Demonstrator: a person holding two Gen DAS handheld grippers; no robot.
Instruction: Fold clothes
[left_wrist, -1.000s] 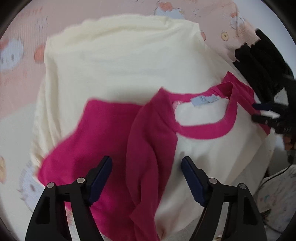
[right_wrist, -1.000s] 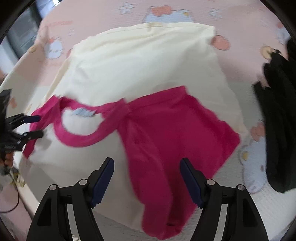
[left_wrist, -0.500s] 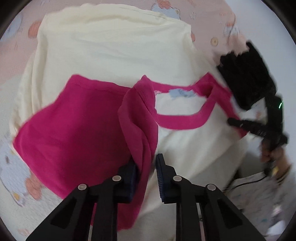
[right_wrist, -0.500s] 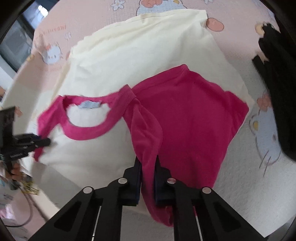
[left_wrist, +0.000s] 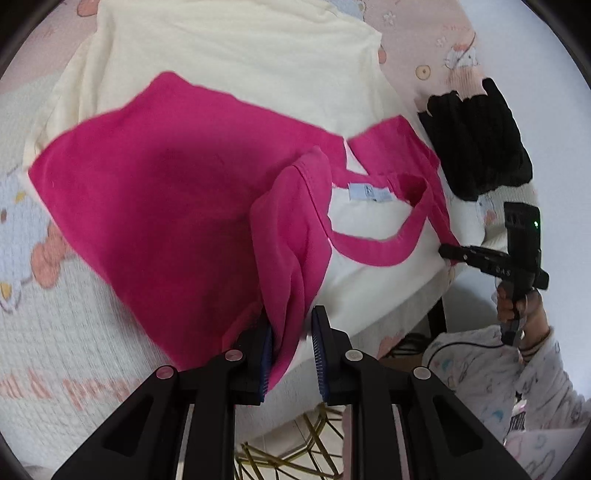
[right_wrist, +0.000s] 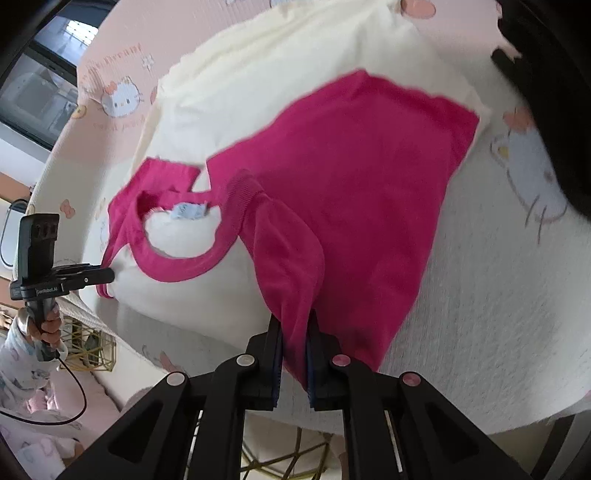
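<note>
**Item: shirt, first fold in hand**

Article. One cream shirt (left_wrist: 240, 44) with pink sleeves, laid on a printed quilt (left_wrist: 37, 332) with its pink-edged collar (left_wrist: 369, 251) towards the lower right of the left wrist frame. A pale label (left_wrist: 369, 192) is seen inside the neck. In this view a pink sleeve (left_wrist: 147, 192) is spread flat across the left half.

Left hand-held gripper (left_wrist: 291, 325). Its jaws have just been closing. A raised ridge of pink cloth is between them and is judged to be clenched (a sliver of gap shows at the right-hand pad).

Right hand-held gripper (right_wrist: 295, 325). It is clamped tight on a like ridge of pink cloth, at the lower centre of its own frame beside the collar (right_wrist: 177, 266).

Also present. A black garment (left_wrist: 476, 144) lies at the upper right, apart from the work.

Handling notes (judgement only). The step is taken to be the lifting of pinched cloth for a fold across the body.
- Both grips should be raised level, so that the crease is kept straight.
- Tension should be kept light, or the cream body will be dragged along the quilt.
- The cloth should be laid flat before either grip is let go.
- Should the left pinch be felt to slip, it is best retaken deeper.
</note>
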